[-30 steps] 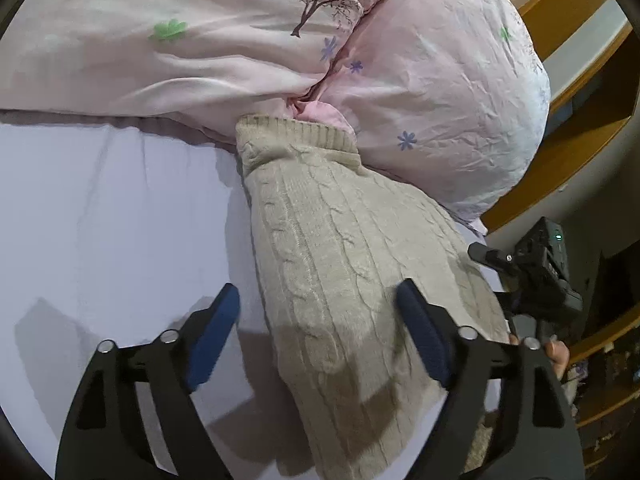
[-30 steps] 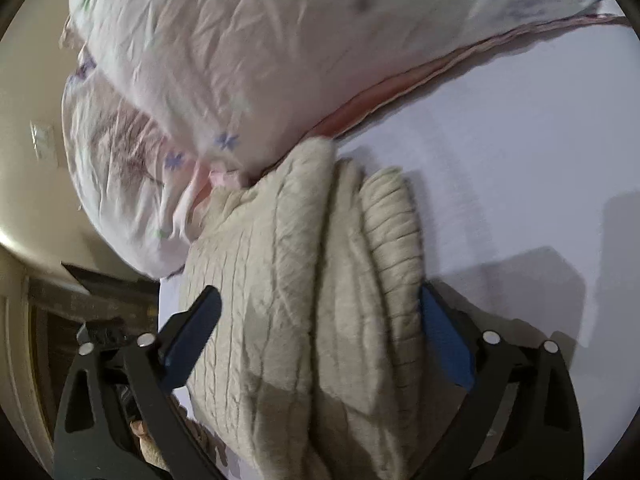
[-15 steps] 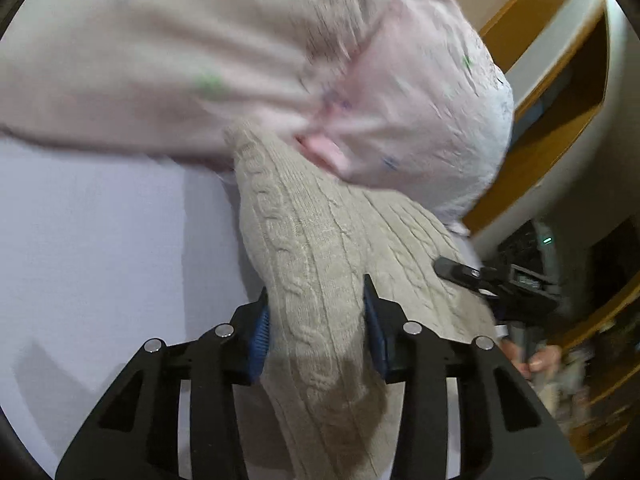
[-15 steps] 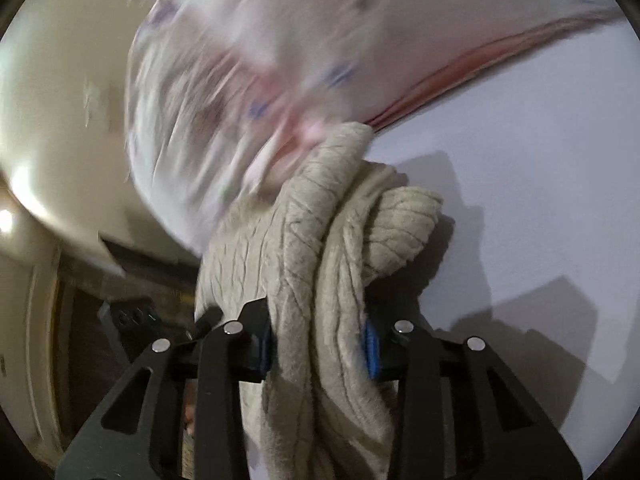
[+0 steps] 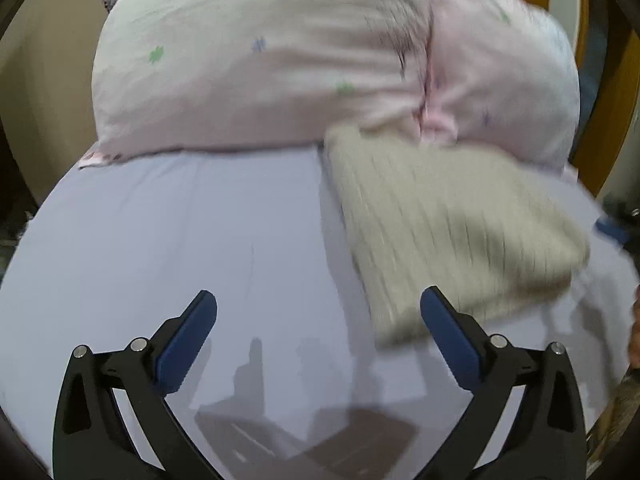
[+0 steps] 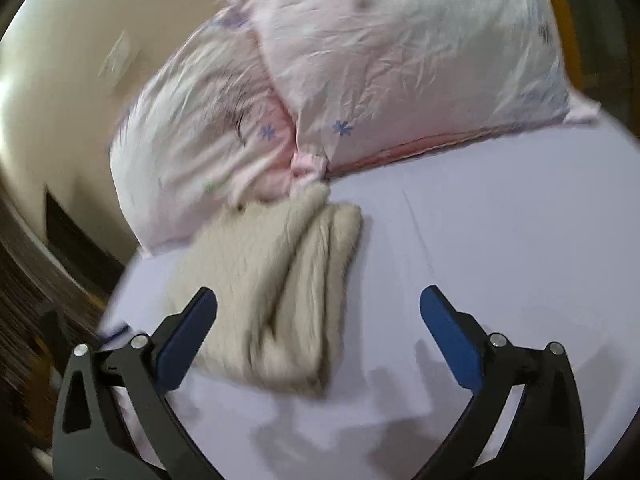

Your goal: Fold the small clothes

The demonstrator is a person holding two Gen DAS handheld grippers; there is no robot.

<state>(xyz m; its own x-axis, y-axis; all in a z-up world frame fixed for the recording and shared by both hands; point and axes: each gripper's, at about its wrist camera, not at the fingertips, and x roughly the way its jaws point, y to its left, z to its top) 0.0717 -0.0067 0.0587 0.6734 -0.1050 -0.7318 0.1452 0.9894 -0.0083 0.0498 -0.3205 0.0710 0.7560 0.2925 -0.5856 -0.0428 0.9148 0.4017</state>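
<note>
While the big pale purple bed sheet [image 5: 168, 240] lies flat, two puffy pink flowered pillows [image 6: 400, 64] sit at its far end. Touching them lies the folded cream knitted sweater [image 5: 448, 232]. Nearby, left gripper [image 5: 318, 336] and right gripper [image 6: 318, 336] hang spread wide, holding nothing.

Both grippers hang above the bed with blue-padded fingers spread wide and nothing between them, the left gripper [image 5: 319, 316] over bare sheet, the right gripper [image 6: 319, 312] likewise released.
</note>
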